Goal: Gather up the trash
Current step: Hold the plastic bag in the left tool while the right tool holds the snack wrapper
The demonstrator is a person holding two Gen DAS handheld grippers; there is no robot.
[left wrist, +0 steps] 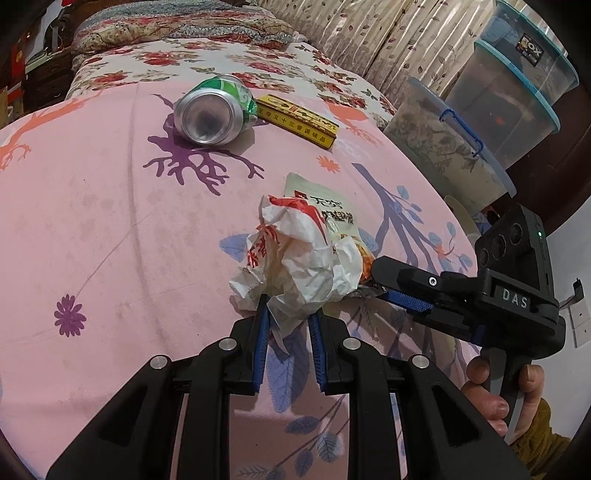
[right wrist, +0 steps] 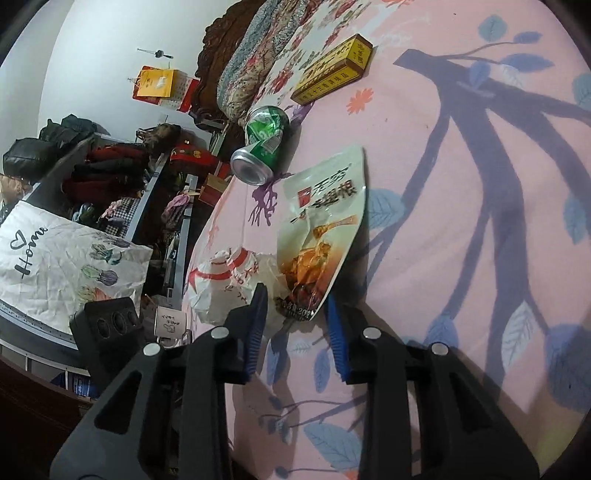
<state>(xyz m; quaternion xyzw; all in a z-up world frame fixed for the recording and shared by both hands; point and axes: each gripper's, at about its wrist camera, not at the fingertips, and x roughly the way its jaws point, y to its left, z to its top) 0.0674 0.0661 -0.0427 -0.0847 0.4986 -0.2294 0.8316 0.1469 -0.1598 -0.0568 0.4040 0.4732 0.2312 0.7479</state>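
Observation:
On the pink bedsheet, my left gripper is shut on a crumpled white paper wrapper with red print, pinched at its near edge. Beside it lies a flat snack pouch. My right gripper stands open around the pouch's near end, pads a little apart from it. In the left wrist view the right gripper comes in from the right, held by a hand. Farther off lie a crushed green can and a yellow box.
Clear plastic storage bins are stacked off the bed's right side. A white paper bag printed "Home" stands beside the bed's other edge, with cluttered shelves behind it. Folded floral quilts lie at the bed's far end.

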